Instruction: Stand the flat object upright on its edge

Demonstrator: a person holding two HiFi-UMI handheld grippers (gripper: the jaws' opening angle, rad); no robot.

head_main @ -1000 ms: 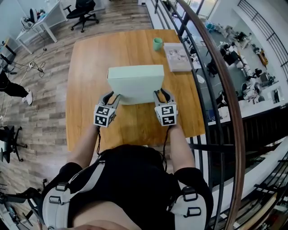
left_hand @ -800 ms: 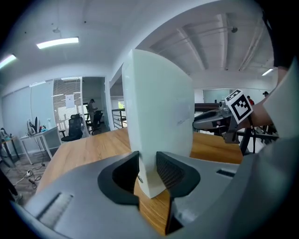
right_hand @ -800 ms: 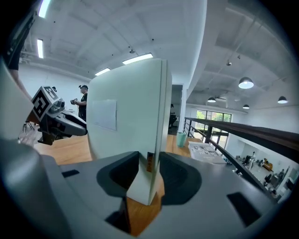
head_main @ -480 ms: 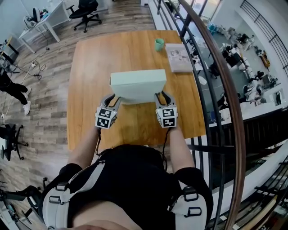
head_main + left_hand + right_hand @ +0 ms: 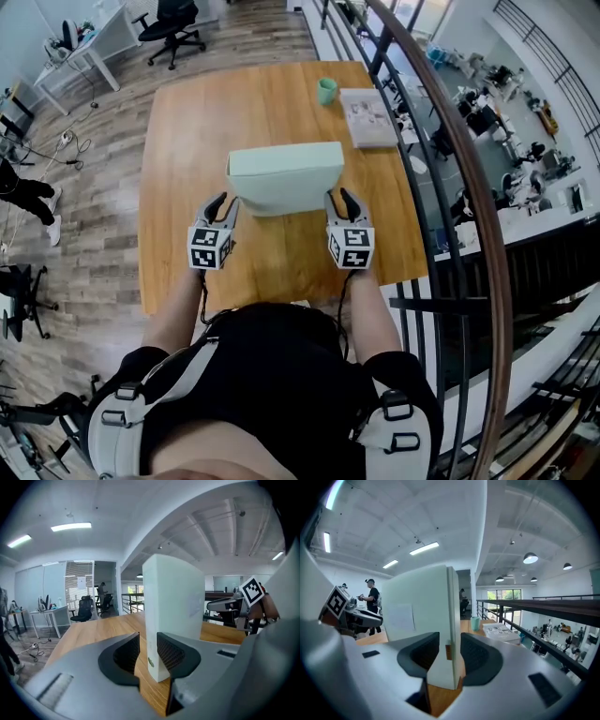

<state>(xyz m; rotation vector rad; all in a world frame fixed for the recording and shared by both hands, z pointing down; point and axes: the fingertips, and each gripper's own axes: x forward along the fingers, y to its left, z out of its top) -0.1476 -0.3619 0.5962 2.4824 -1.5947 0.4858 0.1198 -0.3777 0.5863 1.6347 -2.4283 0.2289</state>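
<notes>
A pale green flat box (image 5: pixel 281 178) stands upright on its long edge in the middle of the wooden table (image 5: pixel 187 141). My left gripper (image 5: pixel 223 200) sits just short of the box's lower left corner. Its jaws have just been closing, with nothing pressed between them. In the left gripper view the box (image 5: pixel 173 602) stands ahead of the left gripper (image 5: pixel 148 638), and wood shows beside the left pad. My right gripper (image 5: pixel 338 197) is open at the lower right corner. The right gripper view has the box (image 5: pixel 417 616) ahead of the right gripper (image 5: pixel 450 638).
A green cup (image 5: pixel 327 91) and a printed booklet (image 5: pixel 368 118) lie at the table's far right. A metal railing (image 5: pixel 441 187) runs along the table's right side, with a drop beyond it. The table's near edge (image 5: pixel 272 298) lies close behind the grippers.
Both grippers have drawn back toward me from the box's lower corners, the left one also shifting left. The box stays standing on its edge.
</notes>
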